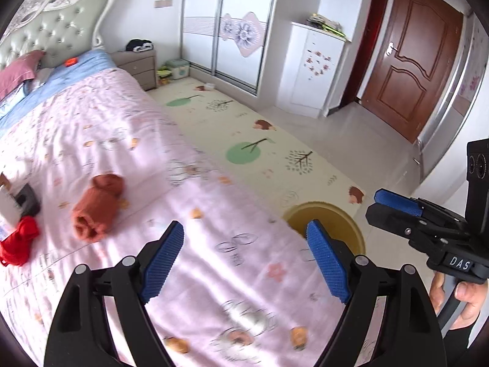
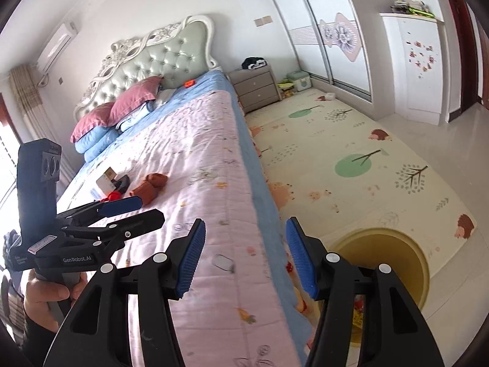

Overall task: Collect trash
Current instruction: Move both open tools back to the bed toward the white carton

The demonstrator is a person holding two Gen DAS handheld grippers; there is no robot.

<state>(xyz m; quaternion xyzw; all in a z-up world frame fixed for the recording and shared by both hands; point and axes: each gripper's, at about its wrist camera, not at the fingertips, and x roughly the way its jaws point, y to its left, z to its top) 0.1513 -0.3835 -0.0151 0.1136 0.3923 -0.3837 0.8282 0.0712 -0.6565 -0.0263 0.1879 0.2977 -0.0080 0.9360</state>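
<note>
Both pairs of fingers are spread wide with nothing between them: our left gripper (image 1: 244, 263) hangs over the pink quilt (image 1: 128, 140), our right gripper (image 2: 244, 253) over the bed's floor-side edge, and each shows up in the other's camera, right gripper (image 1: 394, 208) at the frame's right side, left gripper (image 2: 134, 211) at the frame's left. Count so far: two grippers, four blue pads (image 1: 165, 260), one yellow bin (image 2: 406, 263), one bed. Bin is round, open-topped, standing on the play mat (image 2: 351, 165) just beside the bed; from the right wrist view we see something red and yellow lying in its bottom, too hidden by the finger to name. On the quilt we count one rust-brown knitted roll (image 1: 97, 211), one bright red crumpled item (image 1: 18, 241) just left of it, and one dark box with a white card (image 1: 15, 208) near the red item. Brown roll looks like soft fabric, rolled, lying on its side; red item is bunched up, can't tell the material. One small pale flat scrap (image 2: 224, 263) lies on the quilt between the right gripper's fingers in that view, near the bed edge, blurred. Two pink pillows (image 2: 122, 107) sit at the padded headboard (image 2: 159, 58), with one small orange thing (image 2: 189, 83) on the blue sheet next to them. One grey nightstand (image 2: 256, 87) stands beside the bed head, well apart from the bin.
</note>
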